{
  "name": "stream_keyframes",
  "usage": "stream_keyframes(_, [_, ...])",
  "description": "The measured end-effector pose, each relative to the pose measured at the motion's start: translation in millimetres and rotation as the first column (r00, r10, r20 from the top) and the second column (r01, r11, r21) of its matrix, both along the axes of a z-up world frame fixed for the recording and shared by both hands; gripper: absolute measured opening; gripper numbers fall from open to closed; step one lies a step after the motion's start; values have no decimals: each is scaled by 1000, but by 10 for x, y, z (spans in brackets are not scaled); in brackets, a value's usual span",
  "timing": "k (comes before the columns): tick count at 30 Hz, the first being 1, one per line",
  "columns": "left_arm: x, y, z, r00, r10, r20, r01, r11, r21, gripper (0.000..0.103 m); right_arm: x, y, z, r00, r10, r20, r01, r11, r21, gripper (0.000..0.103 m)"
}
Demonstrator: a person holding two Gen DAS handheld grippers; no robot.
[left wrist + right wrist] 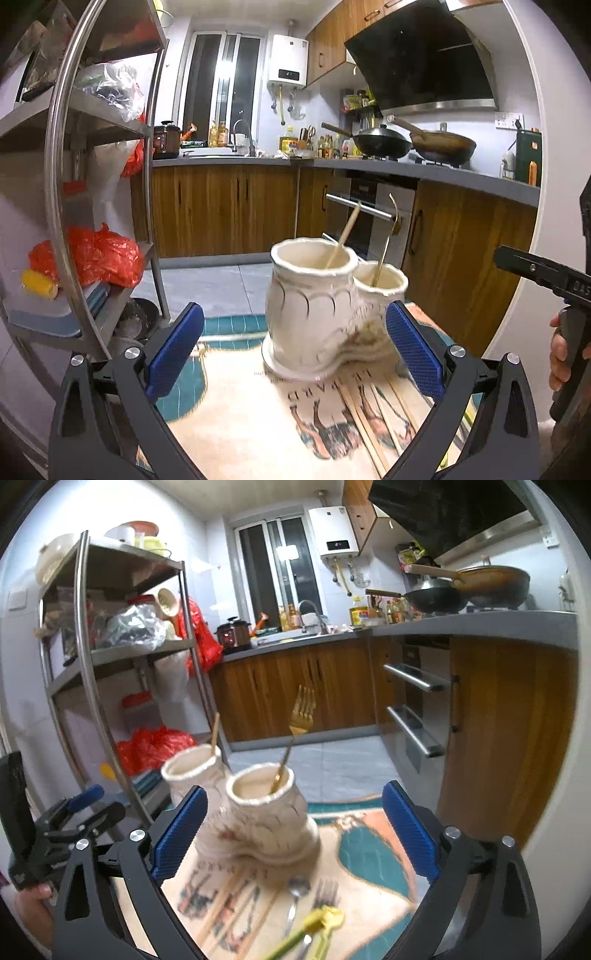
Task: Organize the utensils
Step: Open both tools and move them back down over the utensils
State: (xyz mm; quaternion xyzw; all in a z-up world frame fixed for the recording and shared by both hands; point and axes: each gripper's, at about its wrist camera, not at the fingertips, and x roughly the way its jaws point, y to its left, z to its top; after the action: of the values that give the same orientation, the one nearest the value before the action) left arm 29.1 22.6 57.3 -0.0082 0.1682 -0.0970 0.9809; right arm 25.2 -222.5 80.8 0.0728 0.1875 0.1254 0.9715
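Observation:
A cream ceramic two-cup utensil holder (325,314) (255,816) stands on a printed cloth. Its taller cup holds one wooden chopstick (343,236) (214,734). Its shorter cup holds a gold fork (388,240) (295,731). Several loose chopsticks (376,421) (229,904) lie on the cloth in front of it. A silver spoon (295,897), a silver fork (325,891) and a yellow-green utensil (314,926) lie near them. My left gripper (291,354) is open and empty, facing the holder. My right gripper (291,834) is open and empty, just behind the holder.
The printed cloth (236,413) (369,849) covers the table. A steel shelf rack (74,206) (110,672) with bags stands to the left. Wooden cabinets and an oven (369,218) (417,709) are beyond. The right gripper's body (543,280) shows at right.

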Motion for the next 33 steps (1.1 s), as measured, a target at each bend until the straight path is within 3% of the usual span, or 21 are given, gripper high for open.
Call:
stream_keyframes(6, [-32,-68,-232,997,-22,-72,22,1000,5,97,-150,-71,-251,998,-40,-53,37,997,-64,95])
stream_keyframes(10, [4,-173,-481,986,-29,-166,38,998,49,97,-158,-188,-549,986,-69,-154,56,995,-88,95])
stream_keyframes(18, [161,-311,-883,930,-1,-369,48,992,119,97,-73,-305,-1041,941,-77,-329,42,993,-111,95])
stream_keyframes(26, [192,-407,-1063,902,2,-431,79,982,171,90,-32,-158,-1263,910,-7,-415,-48,991,-121,93])
stream_keyframes(30, [196,-398,-1077,900,5,-436,78,982,171,86,-32,-125,-1299,903,-5,-429,-62,988,-142,74])
stream_keyframes(33, [205,-419,-1110,893,7,-450,88,978,189,71,-46,-89,-1271,904,5,-428,-76,986,-148,60])
